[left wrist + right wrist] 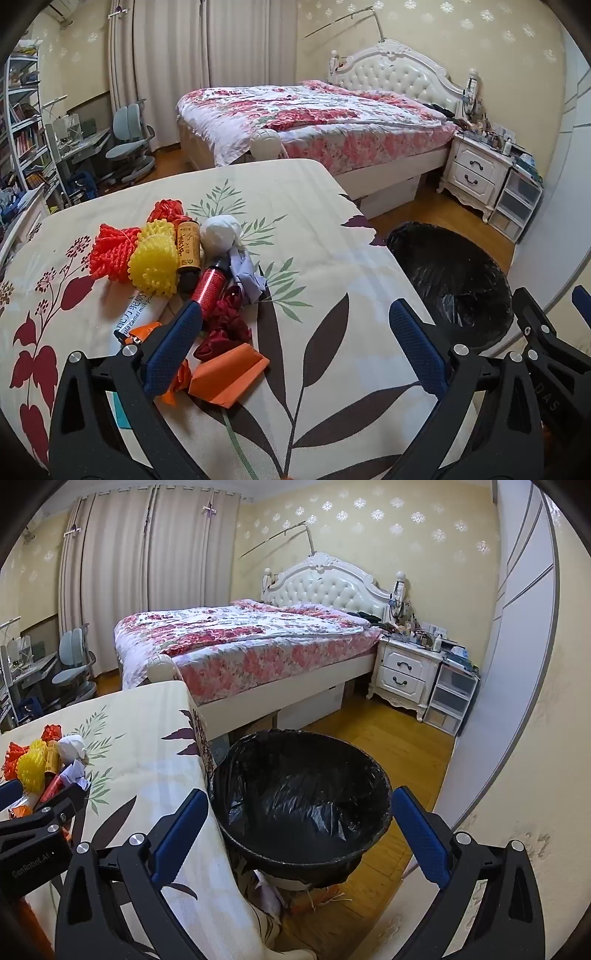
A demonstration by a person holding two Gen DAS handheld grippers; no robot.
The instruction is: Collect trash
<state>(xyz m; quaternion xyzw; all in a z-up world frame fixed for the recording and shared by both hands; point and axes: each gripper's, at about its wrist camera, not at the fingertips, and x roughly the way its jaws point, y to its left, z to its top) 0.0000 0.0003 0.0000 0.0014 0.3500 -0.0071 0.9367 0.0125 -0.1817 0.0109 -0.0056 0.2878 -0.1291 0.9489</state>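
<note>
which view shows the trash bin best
The right wrist view: the bin sits centred, its whole black-lined opening visible between the open right gripper. The left wrist view catches it only at the right, partly behind gripper parts.

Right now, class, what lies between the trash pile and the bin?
In the left wrist view, only bare leaf-print tablecloth separates the trash pile from the black-lined bin.

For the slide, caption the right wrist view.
Open right tool hovers over the black-lined trash bin beside the table; the trash pile waits at left.
</note>
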